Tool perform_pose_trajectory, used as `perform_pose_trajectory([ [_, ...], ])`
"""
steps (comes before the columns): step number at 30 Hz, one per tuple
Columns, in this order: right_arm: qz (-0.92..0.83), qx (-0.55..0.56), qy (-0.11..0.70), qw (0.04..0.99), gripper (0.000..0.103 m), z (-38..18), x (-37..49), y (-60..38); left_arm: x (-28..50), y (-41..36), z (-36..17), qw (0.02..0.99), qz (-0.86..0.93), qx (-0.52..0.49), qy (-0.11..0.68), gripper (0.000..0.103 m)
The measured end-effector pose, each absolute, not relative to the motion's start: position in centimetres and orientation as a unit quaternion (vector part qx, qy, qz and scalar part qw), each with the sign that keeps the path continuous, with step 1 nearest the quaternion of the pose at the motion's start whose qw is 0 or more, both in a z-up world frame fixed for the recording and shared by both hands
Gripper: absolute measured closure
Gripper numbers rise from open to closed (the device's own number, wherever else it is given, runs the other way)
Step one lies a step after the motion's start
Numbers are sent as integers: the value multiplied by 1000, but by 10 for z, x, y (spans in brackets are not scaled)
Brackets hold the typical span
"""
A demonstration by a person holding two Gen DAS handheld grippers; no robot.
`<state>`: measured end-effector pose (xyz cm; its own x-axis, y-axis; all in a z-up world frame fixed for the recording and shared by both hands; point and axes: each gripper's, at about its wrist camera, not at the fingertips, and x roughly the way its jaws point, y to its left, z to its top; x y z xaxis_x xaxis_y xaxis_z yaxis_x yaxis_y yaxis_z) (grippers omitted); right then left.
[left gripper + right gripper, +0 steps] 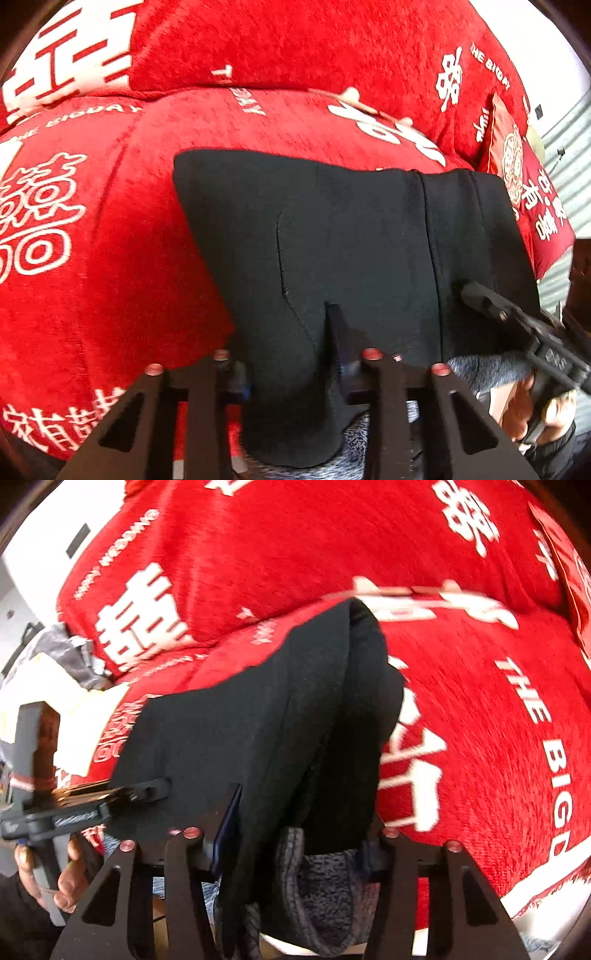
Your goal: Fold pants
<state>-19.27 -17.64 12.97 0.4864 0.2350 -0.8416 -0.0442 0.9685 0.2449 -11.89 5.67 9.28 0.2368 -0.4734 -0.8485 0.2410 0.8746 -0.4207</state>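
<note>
Pants [332, 236]: black, already folded into a thick slab, lying across the centre of both wrist views on a red sofa cover [110, 258] printed with white characters. The long axis runs from the lower edge of the frame up toward the backrest.

Left gripper [291, 354]: fingers apart, straddling the near edge of the pants; no clamp visible. Seen from the right wrist view, its tip [159, 786] touches the cloth at lower left.

Right gripper [295, 834]: fingers likewise apart, with the near end of the pants and a grey fleecy lining [325, 878] between them. Whether it pinches cloth I cannot tell for sure (looks loose).

Judgement: both hands sit at the near end, about equally close, so a further fold would carry this end away toward the backrest.

Surface soft and plush; a red cushion [517, 158] sits at right, with a white wall [44, 539] beyond.
</note>
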Motion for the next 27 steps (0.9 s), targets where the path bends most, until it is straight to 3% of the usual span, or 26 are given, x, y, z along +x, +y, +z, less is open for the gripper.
perform_pose_trajectory([
  [11, 158, 101, 481, 856, 49, 161, -141, -97, -80, 152, 134, 815, -154, -127, 544, 72],
  [18, 156, 103, 530, 827, 49, 110, -94, -61, -61, 193, 89, 790, -109, -141, 587, 72],
  [24, 146, 91, 537, 826, 47, 98, -92, -64, -65, 200, 69, 791, -105, -147, 584, 59],
  [27, 139, 94, 545, 822, 45, 93, -89, -70, -68, 195, 69, 798, -106, -134, 579, 58],
])
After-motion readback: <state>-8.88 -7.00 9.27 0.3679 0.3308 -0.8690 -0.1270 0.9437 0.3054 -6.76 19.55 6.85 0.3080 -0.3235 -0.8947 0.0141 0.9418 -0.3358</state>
